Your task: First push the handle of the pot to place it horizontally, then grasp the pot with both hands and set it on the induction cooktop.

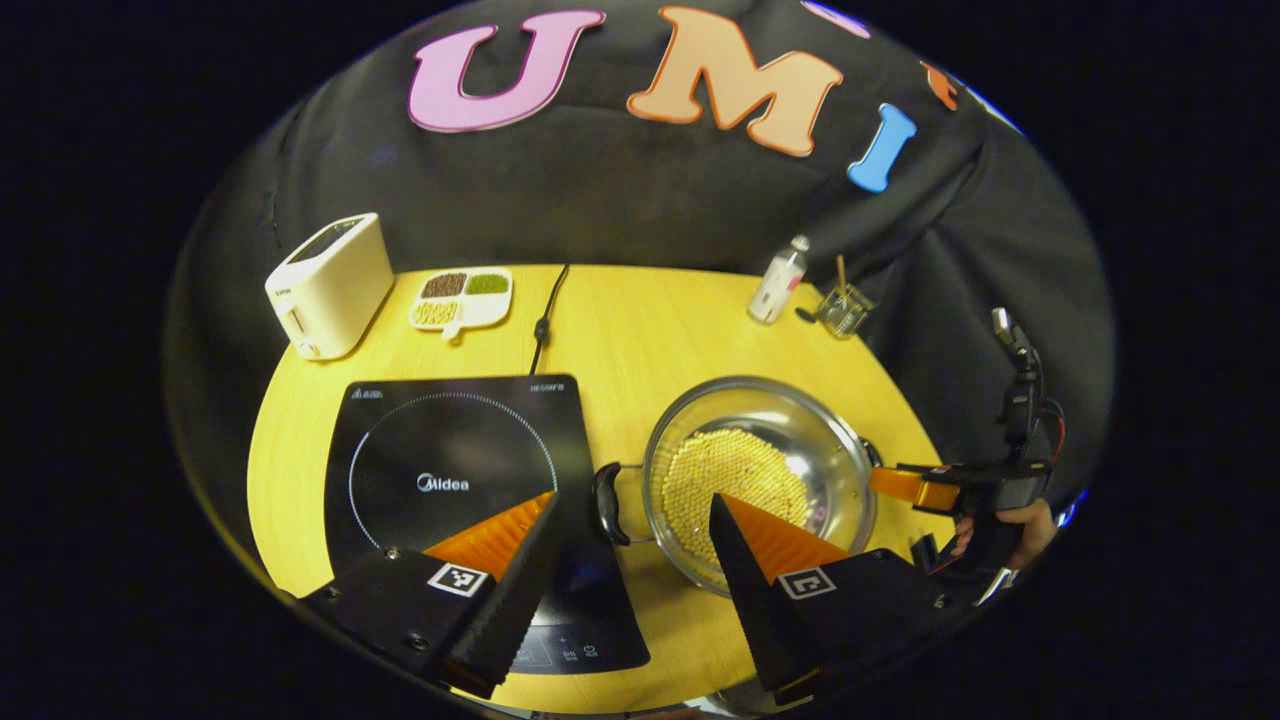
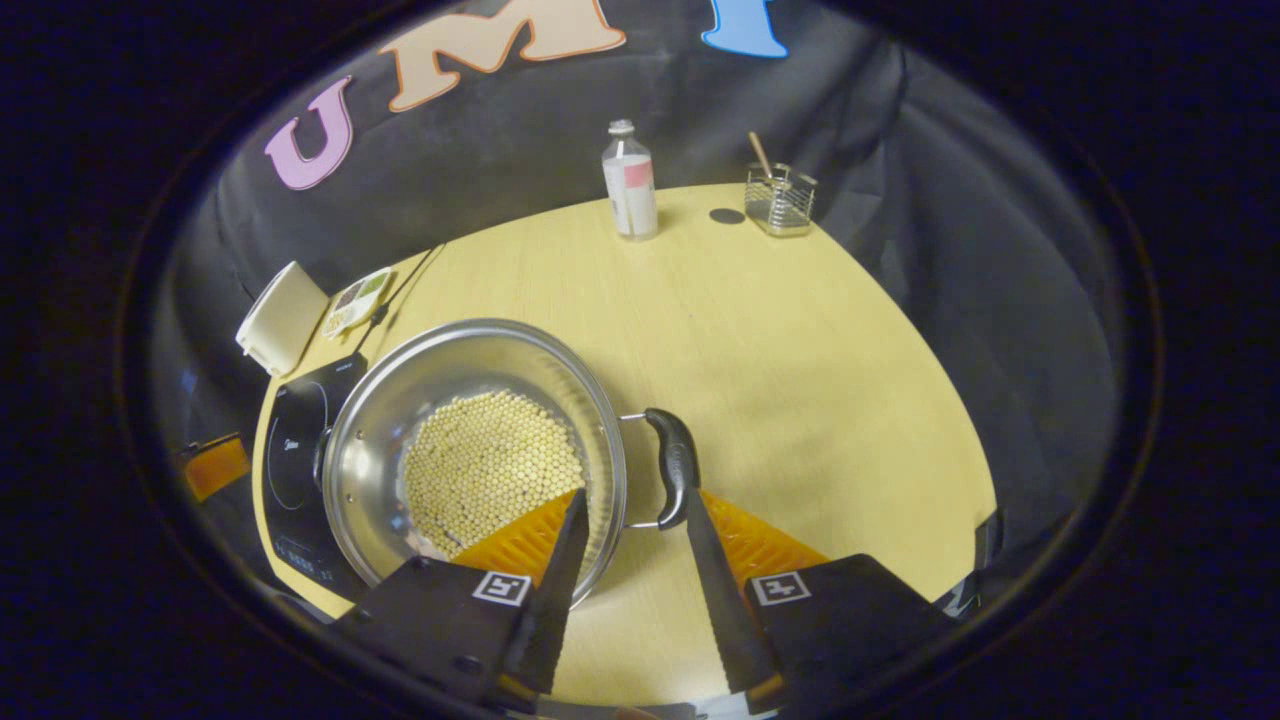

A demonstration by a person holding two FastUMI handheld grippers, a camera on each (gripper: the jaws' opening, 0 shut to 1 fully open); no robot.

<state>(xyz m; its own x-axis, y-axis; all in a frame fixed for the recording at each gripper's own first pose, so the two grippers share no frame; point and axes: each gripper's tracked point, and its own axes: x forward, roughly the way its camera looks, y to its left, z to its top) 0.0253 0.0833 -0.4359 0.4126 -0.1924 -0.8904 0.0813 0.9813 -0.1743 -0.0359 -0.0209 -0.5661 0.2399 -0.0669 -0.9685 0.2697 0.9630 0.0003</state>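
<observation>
A steel pot (image 1: pixel 790 420) holding yellow beads stands on the wooden table (image 1: pixel 650 330), just right of the black induction cooktop (image 1: pixel 455 470). Its two black handles point left and right. In the left gripper view my left gripper (image 1: pixel 632 497) is open, and the pot's left handle (image 1: pixel 607 503) lies between its fingers. The right gripper (image 1: pixel 945 490), held by a hand (image 1: pixel 1030 518), sits at the pot's right side. In the right gripper view my right gripper (image 2: pixel 635 498) is open around the pot (image 2: pixel 400 420) rim, its right finger beside the right handle (image 2: pixel 675 465).
A white toaster (image 1: pixel 330 285), a divided dish (image 1: pixel 462 297) and the cooktop's cable (image 1: pixel 545 320) are at the back left. A small bottle (image 1: pixel 778 280) and a glass holder (image 1: pixel 843 310) stand at the back right. Bare table (image 2: pixel 800 330) stretches right of the pot.
</observation>
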